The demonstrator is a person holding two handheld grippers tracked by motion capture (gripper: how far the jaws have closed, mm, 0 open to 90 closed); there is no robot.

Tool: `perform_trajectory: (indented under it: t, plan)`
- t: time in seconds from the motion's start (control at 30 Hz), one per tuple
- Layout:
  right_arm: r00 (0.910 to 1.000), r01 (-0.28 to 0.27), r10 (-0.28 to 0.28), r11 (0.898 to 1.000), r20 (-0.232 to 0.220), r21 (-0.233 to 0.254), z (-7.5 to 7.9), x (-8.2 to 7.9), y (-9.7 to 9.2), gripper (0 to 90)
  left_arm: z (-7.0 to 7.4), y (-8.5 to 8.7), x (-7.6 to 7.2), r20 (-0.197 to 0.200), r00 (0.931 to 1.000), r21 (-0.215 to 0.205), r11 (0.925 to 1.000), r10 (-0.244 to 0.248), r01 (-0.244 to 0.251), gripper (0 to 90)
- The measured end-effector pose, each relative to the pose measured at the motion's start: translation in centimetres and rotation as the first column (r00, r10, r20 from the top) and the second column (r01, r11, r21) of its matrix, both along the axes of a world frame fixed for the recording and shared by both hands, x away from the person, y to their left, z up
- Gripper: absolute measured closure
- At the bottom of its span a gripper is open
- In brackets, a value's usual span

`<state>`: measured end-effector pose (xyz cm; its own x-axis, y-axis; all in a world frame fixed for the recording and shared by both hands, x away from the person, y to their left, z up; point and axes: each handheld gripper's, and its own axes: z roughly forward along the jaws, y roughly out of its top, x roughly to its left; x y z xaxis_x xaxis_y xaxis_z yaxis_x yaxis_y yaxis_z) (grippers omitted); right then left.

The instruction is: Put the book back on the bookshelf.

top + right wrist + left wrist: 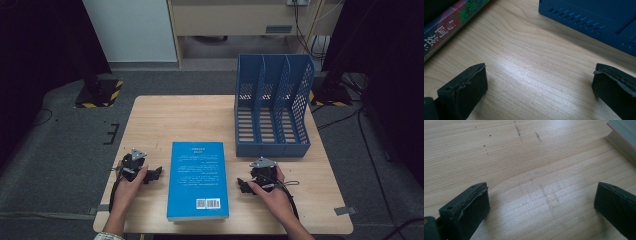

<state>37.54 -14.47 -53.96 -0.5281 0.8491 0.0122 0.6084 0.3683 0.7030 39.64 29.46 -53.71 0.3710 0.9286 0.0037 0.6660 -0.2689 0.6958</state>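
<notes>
A flat blue paperback book [197,181] lies on the pale wooden tabletop [165,120] between the left claw [156,173] and right claw [242,185], both wide and empty.

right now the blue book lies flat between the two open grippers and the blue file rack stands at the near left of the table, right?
Not quite: the high view shows the file rack at the far right. The book does lie flat between the open left gripper and right gripper.

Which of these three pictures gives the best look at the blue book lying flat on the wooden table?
The high view: the flat blue paperback book shows whole, back cover with barcode up. The left gripper view catches one corner and its page edges; the right gripper view shows part of its printed spine.
</notes>
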Motion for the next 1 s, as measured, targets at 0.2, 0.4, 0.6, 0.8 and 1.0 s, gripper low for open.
perform_trajectory:
  t: [0.2, 0.4, 0.6, 0.8, 1.0]
  plan:
    - [1.0, -0.002, 0.002, 1.0, -0.003, 0.002, 0.0, 0.0, 0.0, 0.4, 0.1, 0.0, -0.2, -0.012, 0.9997, 0.003, 0.9998, -0.019, 0.019, 0.0]
    - [1.0, -0.008, 0.008, 1.0, -0.005, -0.002, 0.1, 0.0, 0.0, 1.9, 0.6, -0.3, -0.5, -0.022, 0.9989, -0.002, 0.9992, -0.04, 0.04, 2.6]
    - [0.9948, -0.074, 0.074, 0.997, -0.07, -0.004, 1.4, -0.7, -0.3, 11.7, 2.2, -1.1, -2.4, -0.038, 0.9931, 0.008, 0.9937, -0.111, 0.111, 5.0]
    - [0.9884, -0.152, 0.152, 0.988, -0.005, -0.039, 4.2, -2.5, 0.3, 12.8, 3.6, -1.9, -3.6, -0.029, 0.9823, -0.046, 0.982, -0.185, 0.183, 7.7]
    - [0.9743, -0.211, 0.219, 0.97, 0.055, -0.124, 7.9, -2.8, 1.2, 13.7, 5.2, -2.5, -3.7, -0.075, 0.9657, -0.013, 0.9686, -0.249, 0.248, 7.0]
